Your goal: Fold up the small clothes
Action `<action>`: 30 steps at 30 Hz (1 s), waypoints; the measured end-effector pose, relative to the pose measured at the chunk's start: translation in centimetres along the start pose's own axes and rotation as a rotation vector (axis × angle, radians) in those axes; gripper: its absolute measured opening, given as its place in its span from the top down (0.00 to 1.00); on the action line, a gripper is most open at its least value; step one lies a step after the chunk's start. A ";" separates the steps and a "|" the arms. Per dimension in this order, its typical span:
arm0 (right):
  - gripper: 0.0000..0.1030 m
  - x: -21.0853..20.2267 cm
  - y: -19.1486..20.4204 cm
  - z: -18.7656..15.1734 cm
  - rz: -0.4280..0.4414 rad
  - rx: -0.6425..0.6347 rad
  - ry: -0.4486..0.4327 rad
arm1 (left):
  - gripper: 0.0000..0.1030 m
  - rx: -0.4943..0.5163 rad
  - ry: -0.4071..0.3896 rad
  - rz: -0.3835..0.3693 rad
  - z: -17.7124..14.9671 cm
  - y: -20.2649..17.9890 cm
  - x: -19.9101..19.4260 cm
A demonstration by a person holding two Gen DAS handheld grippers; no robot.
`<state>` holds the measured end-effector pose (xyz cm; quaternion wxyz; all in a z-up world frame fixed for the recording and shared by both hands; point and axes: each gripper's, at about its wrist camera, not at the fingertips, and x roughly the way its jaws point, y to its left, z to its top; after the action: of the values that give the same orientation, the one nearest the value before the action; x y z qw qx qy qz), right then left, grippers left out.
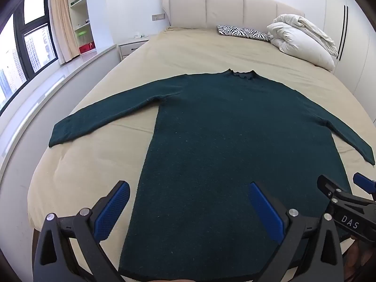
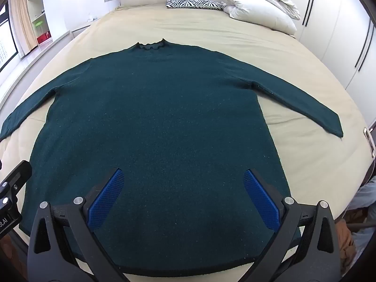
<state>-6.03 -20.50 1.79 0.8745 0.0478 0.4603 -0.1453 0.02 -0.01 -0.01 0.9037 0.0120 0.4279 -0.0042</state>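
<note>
A dark green long-sleeved sweater (image 1: 223, 129) lies flat on the beige bed (image 1: 98, 164), collar away from me, both sleeves spread out to the sides. It also fills the right wrist view (image 2: 159, 122). My left gripper (image 1: 189, 188) is open and empty, held above the sweater's lower left part, near the hem. My right gripper (image 2: 183, 175) is open and empty above the lower middle of the sweater. The right gripper also shows at the right edge of the left wrist view (image 1: 340, 185).
A zebra-print cushion (image 1: 244, 33) and a pile of white pillows and duvet (image 1: 303, 37) lie at the head of the bed by the padded headboard (image 1: 223, 7). A window ledge (image 1: 47, 89) runs along the left; wardrobe doors (image 2: 340, 35) stand at the right.
</note>
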 end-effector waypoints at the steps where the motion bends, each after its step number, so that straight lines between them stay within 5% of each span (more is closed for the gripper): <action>1: 0.00 0.0 0.0 0.0 -0.002 -0.001 0.003 | 0.00 0.002 0.000 0.002 0.0 0.0 0.0; 30: 0.00 0.2 0.7 -0.6 0.011 -0.004 -0.002 | 0.00 0.003 -0.009 0.000 -0.2 0.1 -0.1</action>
<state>-6.20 -19.77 1.28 0.8759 0.0487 0.4594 -0.1395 -0.21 0.10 -0.10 0.9056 0.0136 0.4239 -0.0047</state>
